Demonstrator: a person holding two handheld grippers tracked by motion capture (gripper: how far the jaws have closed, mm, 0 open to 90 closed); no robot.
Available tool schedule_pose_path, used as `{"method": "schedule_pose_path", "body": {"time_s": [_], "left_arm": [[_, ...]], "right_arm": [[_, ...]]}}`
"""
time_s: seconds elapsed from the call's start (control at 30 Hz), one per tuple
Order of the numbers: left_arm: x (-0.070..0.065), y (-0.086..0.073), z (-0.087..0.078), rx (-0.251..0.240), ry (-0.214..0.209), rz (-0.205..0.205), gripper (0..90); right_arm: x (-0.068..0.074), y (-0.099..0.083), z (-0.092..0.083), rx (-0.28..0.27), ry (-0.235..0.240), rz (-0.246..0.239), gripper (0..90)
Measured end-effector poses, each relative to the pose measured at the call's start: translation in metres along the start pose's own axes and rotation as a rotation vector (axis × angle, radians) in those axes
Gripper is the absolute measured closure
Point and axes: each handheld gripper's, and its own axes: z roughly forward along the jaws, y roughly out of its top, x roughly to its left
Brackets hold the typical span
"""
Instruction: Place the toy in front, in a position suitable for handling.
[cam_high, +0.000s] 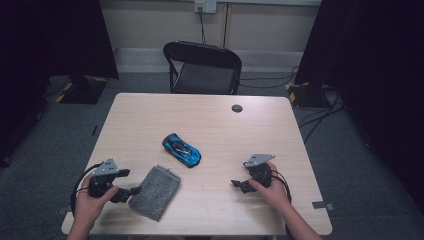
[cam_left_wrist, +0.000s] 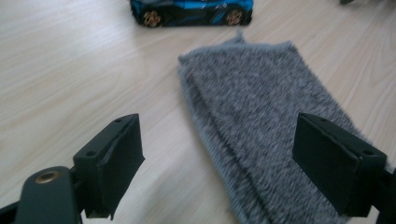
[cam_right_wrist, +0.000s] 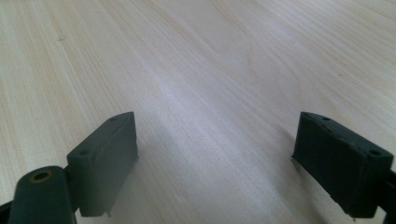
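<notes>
A: Where is the grey folded knitted cloth (cam_high: 155, 191)?

B: Flat on the pale wooden surface (cam_high: 215, 125), near its front edge toward the front-left corner. The left tongs (cam_high: 131, 182) stand wide apart just beside the cloth's left end, gripping nothing; 1 jaw hangs over the cloth.

A: And the shiny blue toy car (cam_high: 181, 150)?

B: Just beyond the cloth, around the surface's middle, untouched.

A: The right tongs (cam_high: 239, 184)?

B: Wide too, over bare wood near the front-right, well apart from the 2 things.

I see a black folding chair (cam_high: 202, 67) behind my wooden table (cam_high: 210, 125), a wall socket (cam_high: 205, 6) above it
</notes>
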Motion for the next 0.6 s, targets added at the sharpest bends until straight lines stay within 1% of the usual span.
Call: {"method": "schedule_pose_path", "body": {"time_s": [0.1,0.13,0.2,0.23,0.3,0.4,0.47,0.5,0.53,0.6], "left_arm": [[-0.004,0.004,0.004,0.006,-0.004,0.022,15.7],[-0.005,0.004,0.006,0.015,-0.014,0.015,15.7],[-0.007,0.003,0.010,0.038,-0.028,0.017,15.9],[-0.008,0.002,0.013,0.056,-0.029,0.016,16.0],[-0.010,0.002,0.017,0.075,-0.031,0.015,16.2],[-0.013,0.004,0.019,0.069,-0.033,0.013,16.2],[-0.014,0.006,0.019,0.067,-0.030,0.023,16.2],[-0.016,0.006,0.019,0.067,-0.041,0.019,16.1],[-0.017,0.007,0.020,0.070,-0.043,0.028,16.2],[-0.018,0.009,0.021,0.062,-0.048,0.029,16.1]], "right_arm": [[0.000,0.000,0.000,0.000,0.000,0.000,12.9],[0.000,0.000,0.000,0.000,0.000,0.000,12.9],[0.000,0.000,0.000,0.000,0.000,0.000,12.7],[0.000,0.000,0.000,0.000,0.000,0.000,12.7],[0.000,0.000,0.000,0.001,0.000,0.000,12.7],[0.000,0.000,0.000,0.001,-0.002,0.001,11.9],[0.000,0.000,0.001,0.002,-0.004,0.003,11.2],[0.000,0.000,0.001,0.003,-0.005,0.004,10.8],[0.000,0.000,0.001,0.004,-0.007,0.004,10.7],[0.000,0.001,0.001,0.004,-0.007,0.004,10.7]]}}
